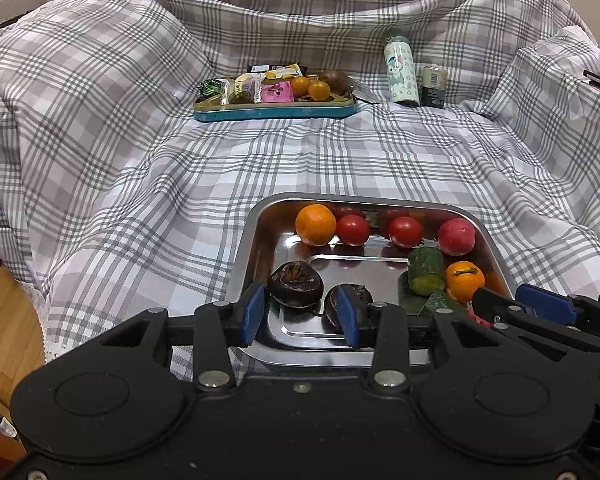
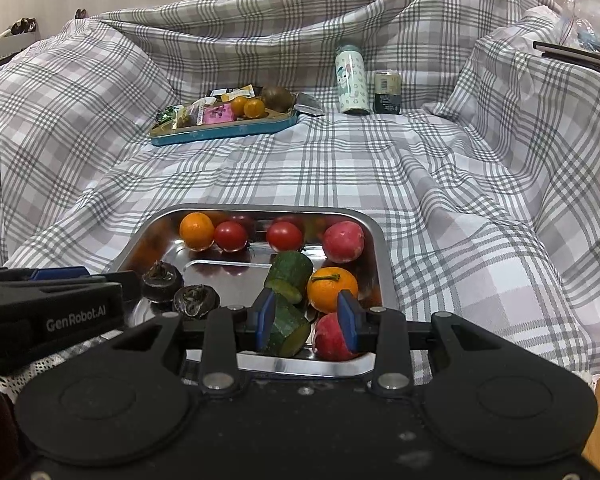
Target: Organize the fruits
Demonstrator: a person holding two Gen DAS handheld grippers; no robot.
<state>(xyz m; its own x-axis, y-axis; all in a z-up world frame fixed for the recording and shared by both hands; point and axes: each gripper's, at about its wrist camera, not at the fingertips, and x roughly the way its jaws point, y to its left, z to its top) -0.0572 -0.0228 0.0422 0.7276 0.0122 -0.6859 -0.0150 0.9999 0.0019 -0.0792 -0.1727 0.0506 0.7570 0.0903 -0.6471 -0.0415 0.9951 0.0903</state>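
Fruit grouped by kind in steel tray (image 1: 260, 216).

Both left gripper (image 1: 302, 312) and right gripper (image 2: 308, 318) poised at near rim, jaws released, grasping nothing. Could suit sorting just finished or partly done; two small oranges (image 1: 311, 88) sitting well apart on blue tray (image 1: 276, 111).

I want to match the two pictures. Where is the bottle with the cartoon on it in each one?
Left wrist view: the bottle stands upper right of centre, beside a can.
Right wrist view: the bottle stands top centre-right, left of the same can.
Shared landmark: the blue tray to its left.
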